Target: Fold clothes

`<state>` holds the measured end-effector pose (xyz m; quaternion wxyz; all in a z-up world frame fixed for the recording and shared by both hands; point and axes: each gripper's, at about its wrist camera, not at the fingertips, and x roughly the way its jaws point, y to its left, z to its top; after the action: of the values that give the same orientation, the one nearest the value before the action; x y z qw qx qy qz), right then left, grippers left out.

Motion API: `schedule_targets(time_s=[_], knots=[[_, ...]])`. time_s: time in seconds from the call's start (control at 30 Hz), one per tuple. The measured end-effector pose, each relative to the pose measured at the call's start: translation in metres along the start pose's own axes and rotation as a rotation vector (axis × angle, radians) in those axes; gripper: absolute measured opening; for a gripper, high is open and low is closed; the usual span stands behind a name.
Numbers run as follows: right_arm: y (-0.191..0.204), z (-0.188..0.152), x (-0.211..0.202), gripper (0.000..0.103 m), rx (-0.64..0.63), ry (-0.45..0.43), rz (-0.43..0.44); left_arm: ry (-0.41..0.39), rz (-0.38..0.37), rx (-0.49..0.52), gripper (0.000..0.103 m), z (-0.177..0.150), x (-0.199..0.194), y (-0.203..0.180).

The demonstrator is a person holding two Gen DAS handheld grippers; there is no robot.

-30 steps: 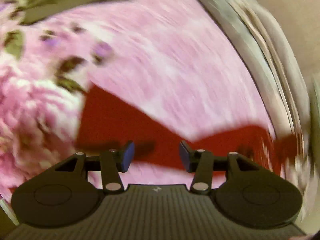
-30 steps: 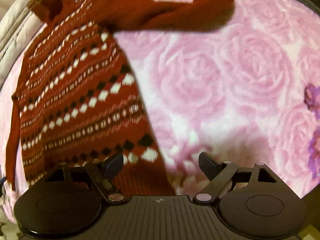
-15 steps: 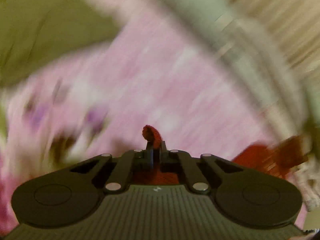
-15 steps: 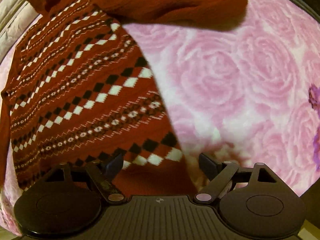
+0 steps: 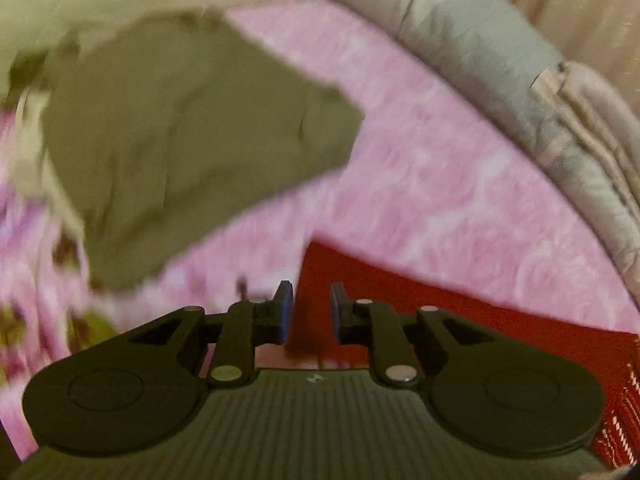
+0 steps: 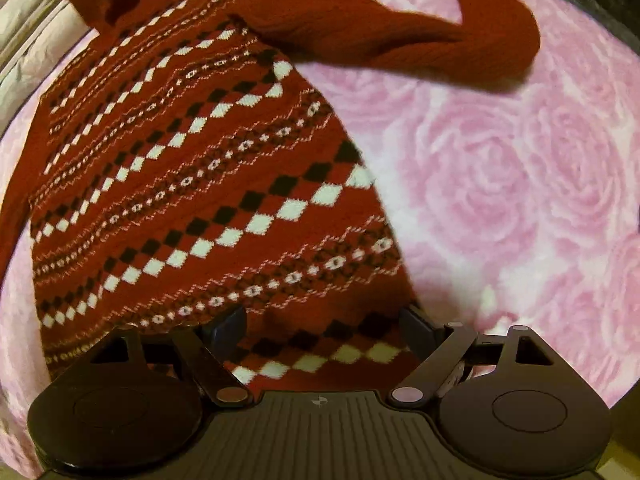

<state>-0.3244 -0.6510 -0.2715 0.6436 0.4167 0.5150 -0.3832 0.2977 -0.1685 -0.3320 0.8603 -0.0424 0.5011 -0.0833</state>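
While it lies spread flat on a bed with a pink rose-print blanket, the red patterned sweater has one plain sleeve bent across the top. The right gripper hangs over its hem, fingers wide apart, holding nothing. The left gripper (fingers slightly parted, empty) sits at a red edge. An olive garment lies beyond.

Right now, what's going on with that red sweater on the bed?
A person with two handheld grippers is folding a red patterned sweater spread on a pink rose bedspread. The right gripper is open over the hem corner. The left gripper is open at a plain red edge, gripping nothing. An olive garment lies nearby.
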Motion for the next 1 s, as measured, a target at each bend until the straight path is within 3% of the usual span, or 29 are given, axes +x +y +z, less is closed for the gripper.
schedule_targets(time_s=[0.13,0.33,0.47,0.57,0.6,0.63,0.67,0.7,0.77,0.8,0.9,1.0], knots=[[-0.026,0.006,-0.015,0.085,0.004,-0.108,-0.079,0.059,-0.056,-0.01,0.014,-0.039,-0.02,-0.024],[-0.073,0.06,-0.047,0.085,-0.021,-0.418,-0.248,0.152,-0.197,0.031,0.014,-0.093,-0.053,-0.082],[-0.092,0.121,-0.033,0.085,-0.103,-0.49,-0.261,0.175,-0.257,0.086,0.016,-0.123,-0.07,-0.128],[-0.115,0.166,-0.01,0.084,-0.076,-0.484,-0.22,0.181,-0.277,0.121,0.017,-0.142,-0.079,-0.155],[-0.128,0.18,-0.002,0.078,-0.042,-0.467,-0.192,0.182,-0.281,0.128,0.018,-0.148,-0.083,-0.162],[-0.144,0.193,0.006,0.059,0.006,-0.443,-0.155,0.186,-0.287,0.131,0.018,-0.155,-0.085,-0.168],[-0.16,0.204,0.016,0.051,0.062,-0.404,-0.111,0.193,-0.289,0.13,0.018,-0.162,-0.087,-0.173],[-0.175,0.211,0.027,0.051,0.128,-0.345,-0.056,0.2,-0.291,0.125,0.018,-0.169,-0.088,-0.179],[-0.199,0.212,0.037,0.012,0.223,-0.308,0.064,0.211,-0.295,0.12,0.018,-0.181,-0.091,-0.188],[-0.206,0.208,0.035,0.005,0.242,-0.32,0.124,0.216,-0.298,0.118,0.018,-0.186,-0.092,-0.192],[-0.219,0.173,-0.01,0.005,0.237,-0.512,0.216,0.23,-0.307,0.121,0.018,-0.197,-0.095,-0.206],[-0.239,0.126,-0.064,0.005,0.323,-0.68,0.203,0.244,-0.318,0.124,0.018,-0.206,-0.098,-0.22]])
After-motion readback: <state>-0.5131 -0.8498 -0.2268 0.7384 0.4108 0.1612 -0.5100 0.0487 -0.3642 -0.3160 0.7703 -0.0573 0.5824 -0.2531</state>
